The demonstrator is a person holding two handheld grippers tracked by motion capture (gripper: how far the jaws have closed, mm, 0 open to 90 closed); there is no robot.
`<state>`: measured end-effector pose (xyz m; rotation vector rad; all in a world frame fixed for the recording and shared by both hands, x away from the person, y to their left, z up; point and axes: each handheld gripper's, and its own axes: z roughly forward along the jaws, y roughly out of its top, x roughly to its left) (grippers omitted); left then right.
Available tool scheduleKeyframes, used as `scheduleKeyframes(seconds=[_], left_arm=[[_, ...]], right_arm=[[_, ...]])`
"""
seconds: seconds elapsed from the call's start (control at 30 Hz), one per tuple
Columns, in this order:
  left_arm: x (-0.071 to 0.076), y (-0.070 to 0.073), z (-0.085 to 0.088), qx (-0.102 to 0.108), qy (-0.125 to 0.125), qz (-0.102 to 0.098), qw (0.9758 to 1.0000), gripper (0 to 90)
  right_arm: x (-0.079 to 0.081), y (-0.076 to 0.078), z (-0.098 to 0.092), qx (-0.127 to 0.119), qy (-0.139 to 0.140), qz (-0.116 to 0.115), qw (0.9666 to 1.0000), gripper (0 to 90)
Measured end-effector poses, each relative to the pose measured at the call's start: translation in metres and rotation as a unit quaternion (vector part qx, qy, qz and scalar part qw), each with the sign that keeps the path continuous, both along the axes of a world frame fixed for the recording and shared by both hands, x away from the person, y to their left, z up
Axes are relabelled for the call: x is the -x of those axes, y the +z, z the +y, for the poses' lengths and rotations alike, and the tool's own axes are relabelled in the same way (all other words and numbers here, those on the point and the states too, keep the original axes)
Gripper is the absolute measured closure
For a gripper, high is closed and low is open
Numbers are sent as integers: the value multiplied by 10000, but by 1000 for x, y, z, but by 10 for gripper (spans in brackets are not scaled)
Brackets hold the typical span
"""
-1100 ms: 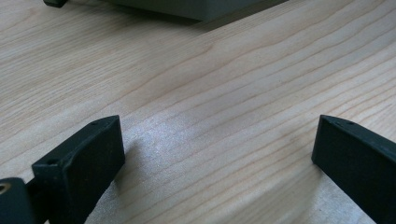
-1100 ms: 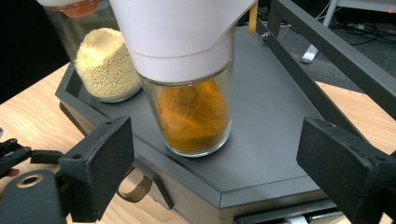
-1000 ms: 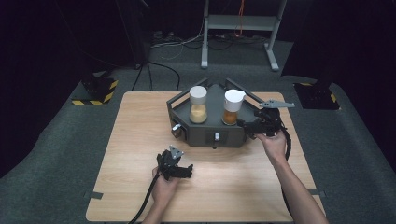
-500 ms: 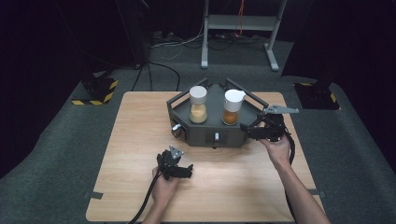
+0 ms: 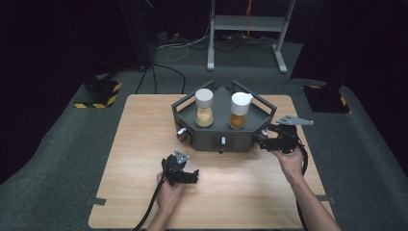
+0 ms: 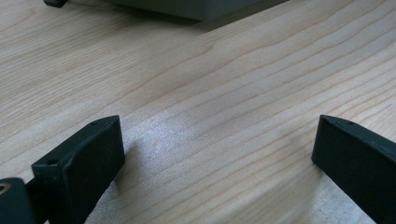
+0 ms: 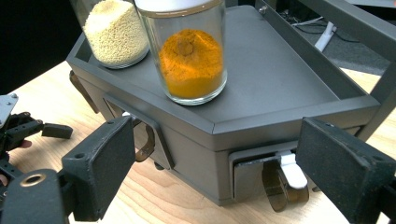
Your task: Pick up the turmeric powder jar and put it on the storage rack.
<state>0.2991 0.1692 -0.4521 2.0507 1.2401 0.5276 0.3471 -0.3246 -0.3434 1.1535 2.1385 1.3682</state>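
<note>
From above, the dark grey angular metal drawer stand [image 5: 222, 132] sits at the wooden desk's [image 5: 139, 144] twelve o'clock; the right claw [image 5: 261, 142], jaws wide, is just beside its four o'clock corner. The left claw [image 5: 191, 176] rests at six, wide over bare wood. The right gripper view shows a white-tabbed drawer handle [image 7: 288, 173] between its parted jaws, untouched, below a turmeric-orange glass jar [image 7: 191, 60].
</note>
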Motion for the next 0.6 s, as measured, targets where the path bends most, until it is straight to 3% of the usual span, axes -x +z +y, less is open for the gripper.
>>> scheduleKeyframes(seconds=[0.6], left_arm=[[0,0,0,1,1,-1,10000,22]], right_arm=[[19,-22,-8,-112,-183,-16,9998,126]])
